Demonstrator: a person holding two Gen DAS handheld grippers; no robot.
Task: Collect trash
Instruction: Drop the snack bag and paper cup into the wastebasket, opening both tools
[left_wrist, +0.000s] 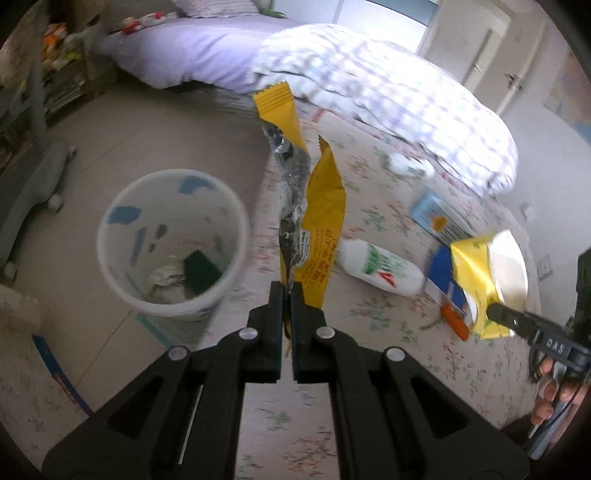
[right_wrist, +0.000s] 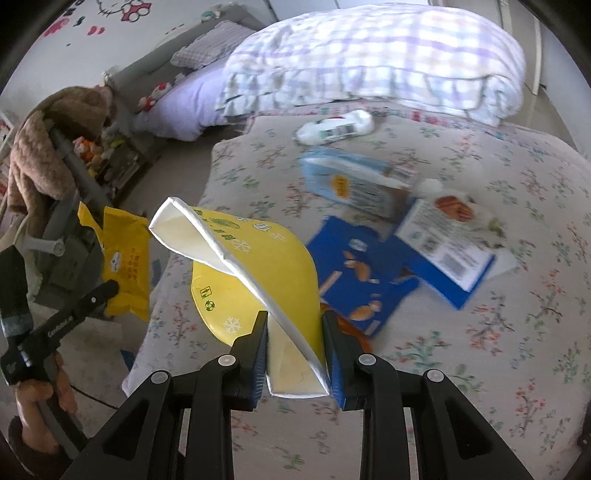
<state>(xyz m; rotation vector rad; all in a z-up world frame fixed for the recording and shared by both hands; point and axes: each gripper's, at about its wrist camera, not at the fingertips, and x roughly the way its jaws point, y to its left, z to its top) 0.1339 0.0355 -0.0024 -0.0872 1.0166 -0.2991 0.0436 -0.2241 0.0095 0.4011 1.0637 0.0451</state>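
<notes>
My left gripper (left_wrist: 287, 291) is shut on a yellow snack wrapper (left_wrist: 317, 206) and holds it up above the bed's edge, just right of a white trash bin (left_wrist: 118, 236) on the floor. The bin holds crumpled paper and a dark green piece. The wrapper also shows in the right wrist view (right_wrist: 125, 258). My right gripper (right_wrist: 294, 325) is shut on a yellow paper carton (right_wrist: 258, 266), folded open with a white inside, held above the bed; the carton also shows in the left wrist view (left_wrist: 487, 280). A white bottle (left_wrist: 380, 267) lies on the floral bedspread (right_wrist: 480, 369).
A blue snack box (right_wrist: 362, 273), a light blue box (right_wrist: 354, 181), a white-and-blue pack (right_wrist: 447, 240) and a white bottle (right_wrist: 332, 127) lie on the bed. A checked quilt (right_wrist: 369, 51) is piled behind. A grey chair (left_wrist: 33, 192) stands left of the bin.
</notes>
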